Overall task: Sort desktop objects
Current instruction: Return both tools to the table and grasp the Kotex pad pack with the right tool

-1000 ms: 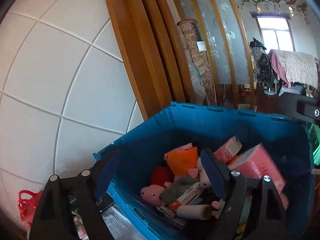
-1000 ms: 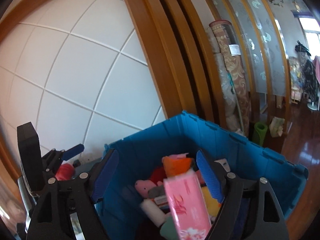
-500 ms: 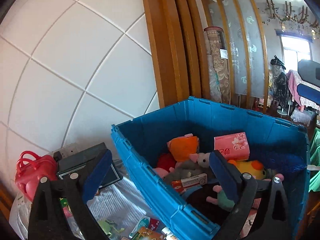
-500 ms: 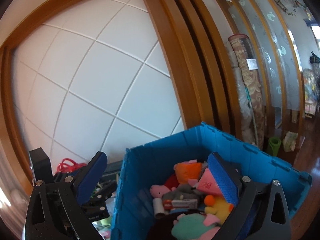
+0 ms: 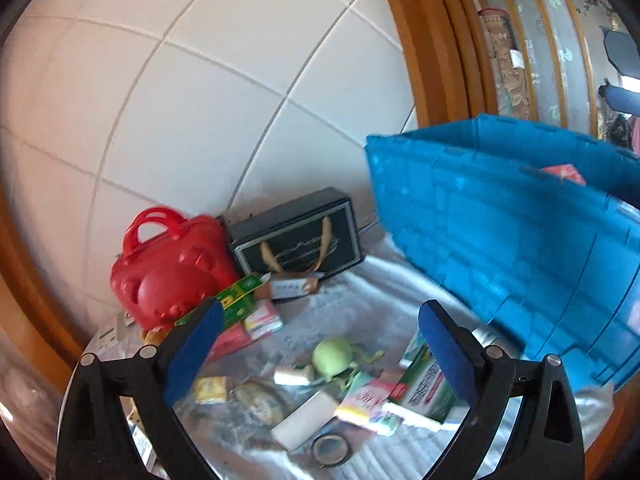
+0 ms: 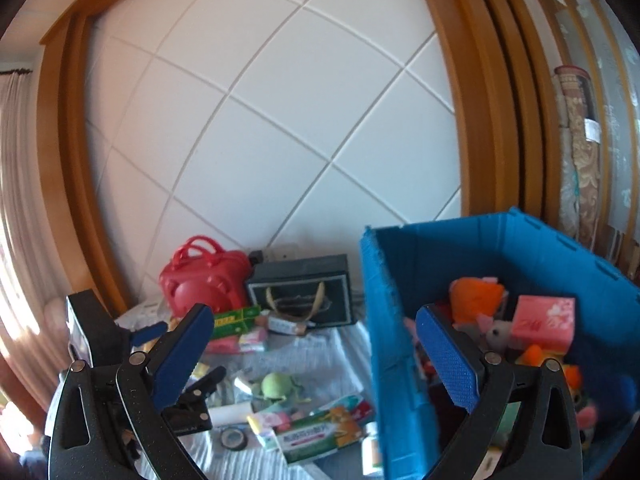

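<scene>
Left gripper [image 5: 320, 344]: jaws just opened wide, nothing between them; it now faces the clutter left of the blue bin [image 5: 520, 248].
Right gripper [image 6: 316, 356]: jaws likewise just opened wide, empty, straddling the bin's left wall.
Change: pink tissue pack [image 6: 544, 322] now lies inside the bin; both views have swung from the bin to the tabletop [image 6: 320, 352].
Meaning: one drop looks done; green plush toy [image 5: 334, 356], left of the bin, seems a likely next pick.

Passage to the right is blocked by the blue crate wall [image 5: 500, 240]; rearward, by the red case [image 5: 172, 276] and black box [image 5: 298, 234]; scattered clutter [image 5: 332, 360] is approachable from above.
</scene>
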Motion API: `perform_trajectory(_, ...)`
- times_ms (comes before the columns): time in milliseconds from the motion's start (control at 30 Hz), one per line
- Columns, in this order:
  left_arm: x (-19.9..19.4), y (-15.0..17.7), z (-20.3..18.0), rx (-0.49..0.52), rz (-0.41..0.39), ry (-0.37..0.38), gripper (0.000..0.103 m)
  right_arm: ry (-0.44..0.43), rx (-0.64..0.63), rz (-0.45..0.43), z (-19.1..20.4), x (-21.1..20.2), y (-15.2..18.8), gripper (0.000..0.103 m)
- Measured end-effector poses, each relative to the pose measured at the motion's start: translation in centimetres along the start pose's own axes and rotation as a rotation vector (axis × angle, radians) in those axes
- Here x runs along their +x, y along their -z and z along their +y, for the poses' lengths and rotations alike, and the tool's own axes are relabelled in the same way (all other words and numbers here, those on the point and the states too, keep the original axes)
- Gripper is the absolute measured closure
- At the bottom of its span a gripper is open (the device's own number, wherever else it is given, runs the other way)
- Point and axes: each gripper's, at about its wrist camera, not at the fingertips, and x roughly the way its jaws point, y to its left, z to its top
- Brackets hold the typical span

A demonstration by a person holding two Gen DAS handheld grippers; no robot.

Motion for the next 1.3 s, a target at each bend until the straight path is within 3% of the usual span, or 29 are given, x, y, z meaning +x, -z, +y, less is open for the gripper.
perform_trajectory(133, 1.7, 5.2, 3.6, -0.011, 0.092, 0.007, 0.004, -0.028, -0.071, 0.107, 4.3, 4.8, 3.6, 0.0)
perform_trajectory(267, 3.3, 9.4, 4.8, 0.008, 0.177, 0.023, 0.004, -0.07, -0.149, 0.229, 6.8, 9.9, 8.6, 0.001)
perform_trajectory(333, 4.3, 11.0, 4.8, -0.008, 0.215, 0.044, 0.004, -0.114, -0.176, 0.331, 7.3, 13.0, 11.2, 0.001)
perform_trajectory(467, 6.3, 13.2, 4.5, -0.018, 0.27, 0.053, 0.004, -0.177, -0.229, 0.525, 7.8, 19.4, 16.0, 0.001)
perform_trajectory(567, 7.7, 14.6, 4.5, -0.042, 0.301, 0.079, 0.004, -0.209, -0.268, 0.658, 7.8, 24.2, 18.8, 0.008)
perform_trajectory(767, 9.7, 15.9, 4.5, -0.037, 0.346, 0.146, 0.004, -0.249, -0.361, 0.81, 8.2, 30.6, 21.6, 0.009)
perform_trajectory(967, 12.2, 15.9, 3.8, 0.058, 0.367, 0.263, 0.004, -0.221, -0.385, 0.893, 7.1, 33.0, 23.7, 0.011)
perform_trajectory(1000, 12.8, 16.1, 3.6, 0.071, 0.373, 0.286, 0.004, -0.222, -0.384, 0.889, 6.9, 32.8, 23.9, 0.018)
perform_trajectory(1033, 13.4, 16.3, 3.4, 0.082, 0.38, 0.299, 0.004, -0.221, -0.385, 0.882, 6.6, 32.6, 24.0, 0.034)
perform_trajectory(1300, 17.9, 17.6, 2.4, 0.026, 0.467, 0.368, 0.004, -0.192, -0.297, 0.871, 4.2, 31.9, 23.4, 0.035)
